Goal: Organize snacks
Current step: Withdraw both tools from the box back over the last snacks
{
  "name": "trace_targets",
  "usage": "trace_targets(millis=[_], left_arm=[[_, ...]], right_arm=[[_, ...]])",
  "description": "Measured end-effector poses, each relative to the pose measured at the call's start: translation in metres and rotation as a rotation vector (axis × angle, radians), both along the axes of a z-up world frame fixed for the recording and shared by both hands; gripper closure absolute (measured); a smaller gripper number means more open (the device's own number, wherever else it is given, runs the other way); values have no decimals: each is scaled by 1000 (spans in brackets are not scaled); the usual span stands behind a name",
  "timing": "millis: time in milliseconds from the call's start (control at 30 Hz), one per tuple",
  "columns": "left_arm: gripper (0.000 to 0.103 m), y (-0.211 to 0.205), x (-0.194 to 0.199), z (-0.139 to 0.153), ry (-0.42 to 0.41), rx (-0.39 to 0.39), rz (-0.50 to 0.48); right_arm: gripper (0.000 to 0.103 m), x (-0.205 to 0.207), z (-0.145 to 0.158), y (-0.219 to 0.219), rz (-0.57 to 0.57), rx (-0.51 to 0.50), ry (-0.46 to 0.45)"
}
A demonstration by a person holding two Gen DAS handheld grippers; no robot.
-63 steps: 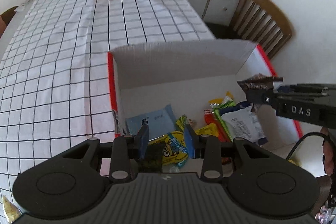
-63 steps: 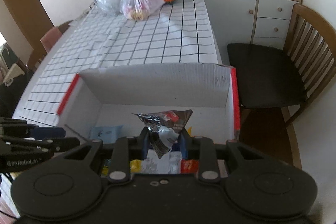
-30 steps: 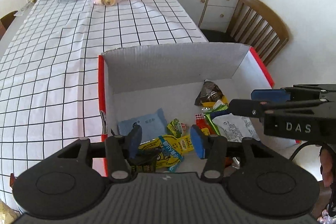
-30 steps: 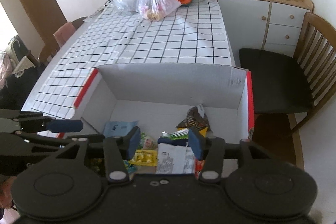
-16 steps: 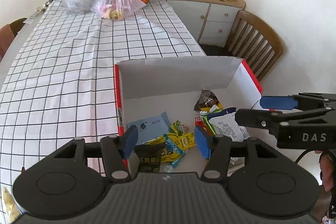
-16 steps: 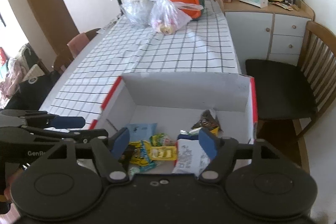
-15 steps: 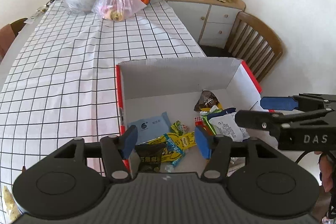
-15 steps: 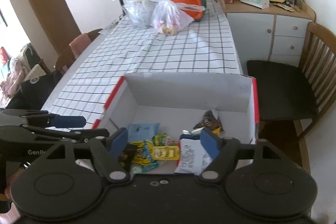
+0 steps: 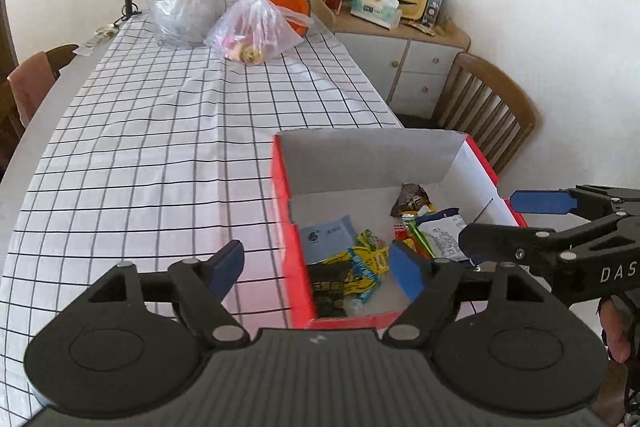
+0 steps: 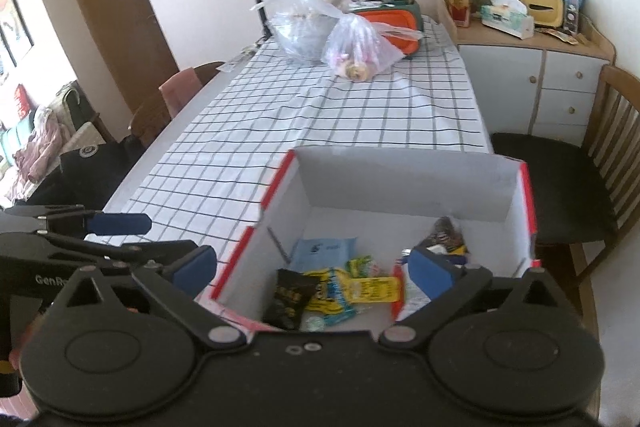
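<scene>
- Our left tongs [image 9: 316, 263] and right tongs [image 10: 316, 269] have just been opening; both gape empty, nothing between them.
- Snacks [image 10: 352, 287] lie in the box [image 9: 372, 151] below, on the surface [image 9: 160, 147].
- Drop looks done; next we'd fetch another snack.

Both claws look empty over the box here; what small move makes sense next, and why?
Probably swing the left claw out over the tablecloth to look for another snack. Both it and the right claw have just been opening and hold nothing, and the snacks already lie in the box.
</scene>
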State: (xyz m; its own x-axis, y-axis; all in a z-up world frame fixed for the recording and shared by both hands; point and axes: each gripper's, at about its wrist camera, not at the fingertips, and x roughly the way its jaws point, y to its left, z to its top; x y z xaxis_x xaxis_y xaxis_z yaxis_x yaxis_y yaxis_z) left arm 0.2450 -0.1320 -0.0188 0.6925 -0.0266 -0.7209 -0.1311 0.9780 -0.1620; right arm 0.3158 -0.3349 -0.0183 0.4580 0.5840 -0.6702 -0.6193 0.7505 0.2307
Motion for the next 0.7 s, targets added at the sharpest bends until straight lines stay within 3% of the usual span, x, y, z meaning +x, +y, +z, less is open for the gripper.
trace_targets(millis=[333, 700], left_arm=[[4, 60, -42, -4, -15, -38, 8], [4, 142, -87, -17, 8, -10, 80]], right_arm=[[0, -36, -3, 54, -5, -6, 23], [0, -76, -23, 118, -28, -50, 60]])
